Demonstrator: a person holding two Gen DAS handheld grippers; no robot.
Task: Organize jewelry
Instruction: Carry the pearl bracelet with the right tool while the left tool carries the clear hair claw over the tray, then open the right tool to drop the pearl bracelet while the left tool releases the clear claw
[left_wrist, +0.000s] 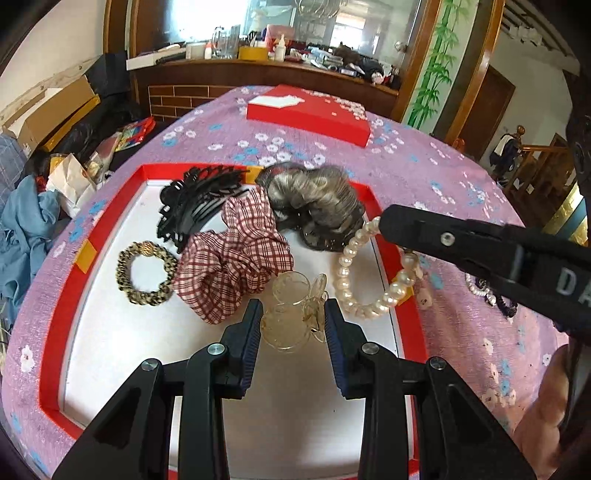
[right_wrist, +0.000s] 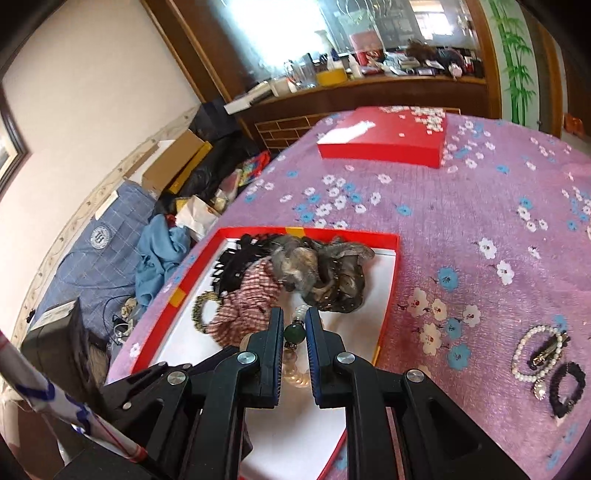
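A red box (left_wrist: 55, 295) with a white floor lies on the purple flowered cloth. It holds a black claw clip (left_wrist: 192, 206), a plaid scrunchie (left_wrist: 232, 262), a grey hair bun (left_wrist: 317, 206) and a gold-black hair tie (left_wrist: 144, 273). My left gripper (left_wrist: 293, 321) is shut on a clear amber hair clip (left_wrist: 291, 314) just above the box floor. My right gripper (right_wrist: 294, 332) is shut on a pearl bracelet (left_wrist: 354, 273) with a green bead (right_wrist: 294, 332), which hangs over the box's right rim.
The box's red lid (left_wrist: 310, 114) lies farther back on the table. More bracelets and a black hair tie (right_wrist: 546, 365) lie on the cloth right of the box. Clutter and cardboard boxes (left_wrist: 48, 118) fill the floor to the left.
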